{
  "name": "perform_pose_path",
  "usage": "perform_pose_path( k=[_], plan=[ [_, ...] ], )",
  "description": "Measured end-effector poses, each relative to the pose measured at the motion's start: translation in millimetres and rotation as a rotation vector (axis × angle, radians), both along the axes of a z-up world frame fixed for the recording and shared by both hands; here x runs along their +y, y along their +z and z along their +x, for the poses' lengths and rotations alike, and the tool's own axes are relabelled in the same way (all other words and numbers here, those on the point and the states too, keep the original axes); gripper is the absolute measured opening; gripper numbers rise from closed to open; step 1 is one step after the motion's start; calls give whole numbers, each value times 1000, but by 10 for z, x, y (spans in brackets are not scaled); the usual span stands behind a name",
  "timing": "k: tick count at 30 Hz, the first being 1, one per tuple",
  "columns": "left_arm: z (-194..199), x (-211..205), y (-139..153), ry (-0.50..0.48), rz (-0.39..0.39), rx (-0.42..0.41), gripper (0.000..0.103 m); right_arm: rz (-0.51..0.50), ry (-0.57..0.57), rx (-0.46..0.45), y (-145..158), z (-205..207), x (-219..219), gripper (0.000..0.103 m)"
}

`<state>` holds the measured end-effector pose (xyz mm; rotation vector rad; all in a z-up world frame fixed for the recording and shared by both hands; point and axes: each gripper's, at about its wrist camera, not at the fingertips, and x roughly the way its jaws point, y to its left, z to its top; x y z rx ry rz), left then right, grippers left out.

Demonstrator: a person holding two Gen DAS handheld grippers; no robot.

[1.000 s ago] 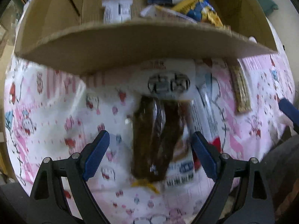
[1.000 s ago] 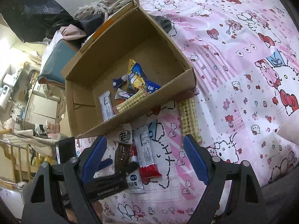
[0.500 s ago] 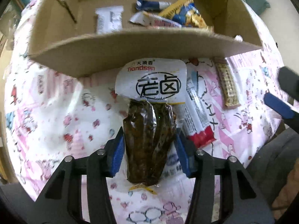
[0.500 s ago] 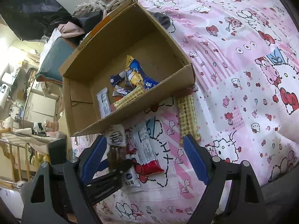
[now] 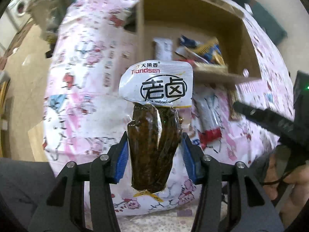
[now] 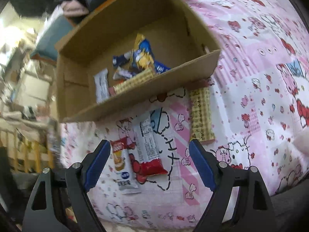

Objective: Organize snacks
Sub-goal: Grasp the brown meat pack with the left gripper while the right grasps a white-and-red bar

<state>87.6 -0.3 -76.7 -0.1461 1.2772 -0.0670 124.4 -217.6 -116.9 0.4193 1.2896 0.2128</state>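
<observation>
Right wrist: three snack packs on bedsheet, right tongs spread; left tongs pinching one braised-snack pouch.

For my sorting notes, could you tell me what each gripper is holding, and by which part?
The left gripper pinches the brown snack pack by its lower dark body. The right gripper holds nothing.

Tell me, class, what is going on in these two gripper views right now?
A person is sorting snacks into a cardboard box on a pink cartoon-print bedsheet. The left gripper has its jaws closed on a braised-snack pouch, which is off the sheet in front of the box. The right gripper is open above a red-and-white bar and a coffee sachet. A yellow checked wafer pack lies beside them. Several snacks are already in the box.
</observation>
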Motion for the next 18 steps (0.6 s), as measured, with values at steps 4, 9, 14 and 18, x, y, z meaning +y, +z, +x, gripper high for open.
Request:
perform_pose_path(
  k=[4,9,14,18],
  plan=[
    [8,91,58,37,13,-21,47,-95,130,52,-189,127,315,70],
    [41,39,57,36,34,-44,47,-204,225,96,-443,139,603,70],
    [67,23,13,40,34,-36,47,-265,240,88,-528,145,684,48],
    [63,36,20,48,37,-45,47,-242,230,80,-501,133,639,32]
  ],
)
